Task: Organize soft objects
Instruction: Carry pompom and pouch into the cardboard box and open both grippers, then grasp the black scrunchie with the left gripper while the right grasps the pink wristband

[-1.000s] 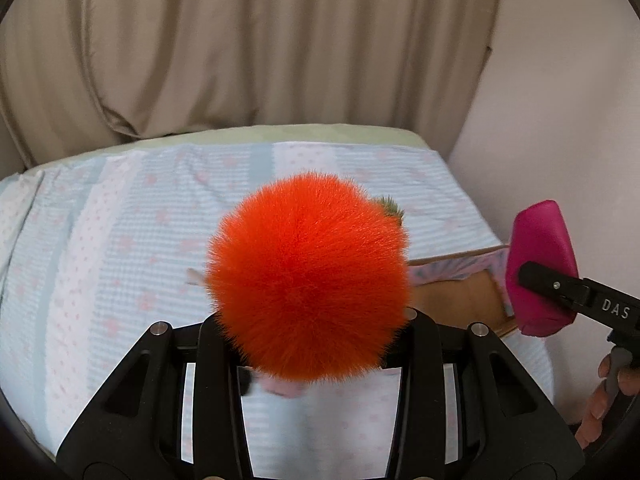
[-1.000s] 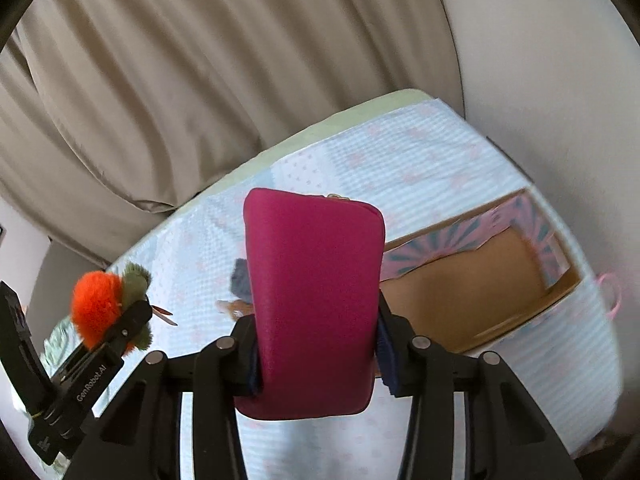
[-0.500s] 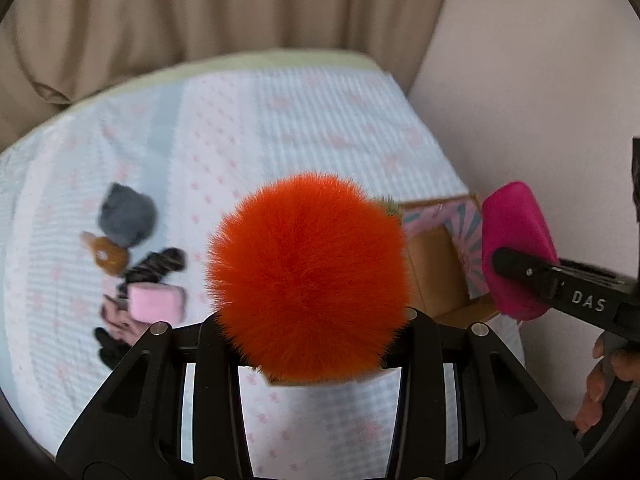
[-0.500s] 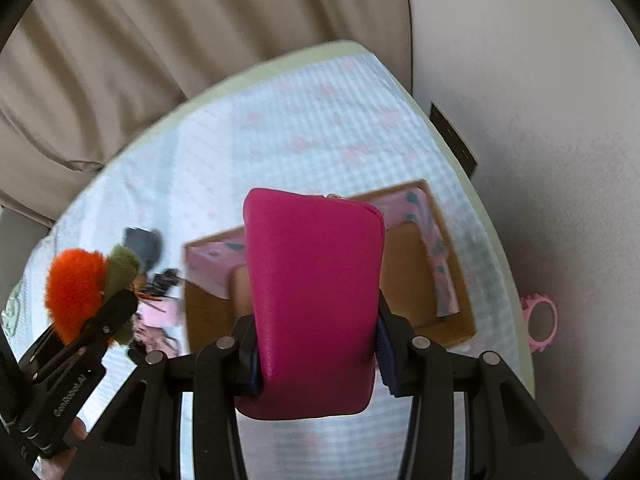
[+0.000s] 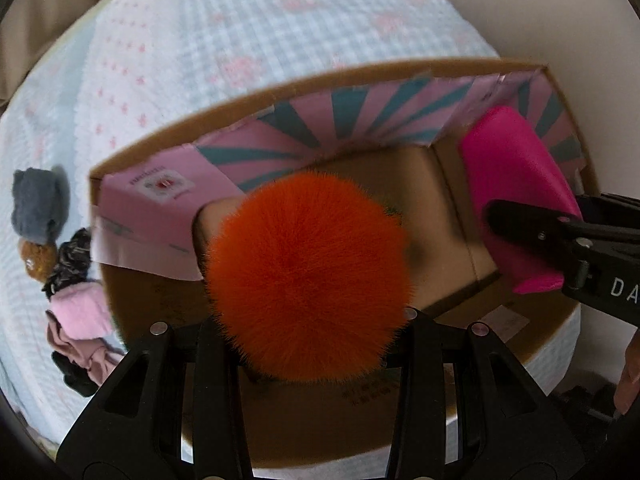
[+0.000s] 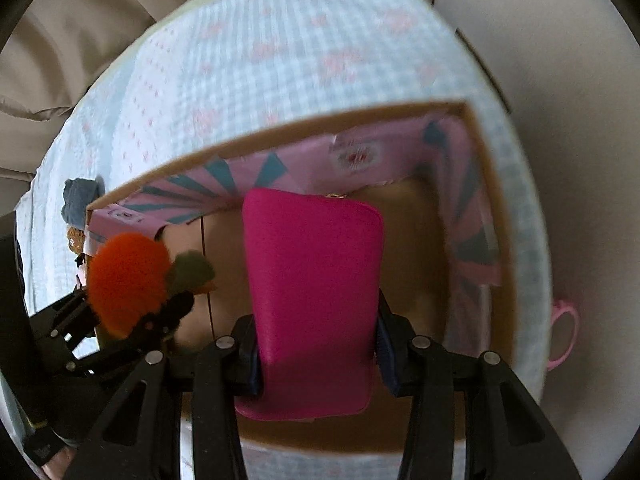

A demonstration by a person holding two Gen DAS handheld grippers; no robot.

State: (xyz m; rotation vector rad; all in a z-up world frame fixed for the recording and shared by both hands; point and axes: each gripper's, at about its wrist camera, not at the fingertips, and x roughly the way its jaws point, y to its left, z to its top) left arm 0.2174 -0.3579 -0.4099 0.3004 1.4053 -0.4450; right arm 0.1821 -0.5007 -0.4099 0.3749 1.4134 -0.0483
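My left gripper (image 5: 308, 320) is shut on a fluffy orange pom-pom toy (image 5: 308, 276) with a green tuft, also seen in the right wrist view (image 6: 128, 280). It hangs over the left part of an open cardboard box (image 5: 440, 192) with pink and teal flaps. My right gripper (image 6: 316, 344) is shut on a magenta pouch (image 6: 312, 300), held over the box's middle; the pouch also shows in the left wrist view (image 5: 516, 196). The box (image 6: 472, 240) lies on a checked bedspread (image 6: 280, 60).
Left of the box lie several soft items: a grey one (image 5: 34, 208), a brown one (image 5: 38, 260), a pink fluffy one (image 5: 80, 312) and dark ones. A pink ring (image 6: 564, 336) lies right of the bed. Beige curtain (image 6: 80, 40) behind, wall at right.
Both grippers have tilted down and moved forward over the box, which now fills the views. Both still hold their objects.
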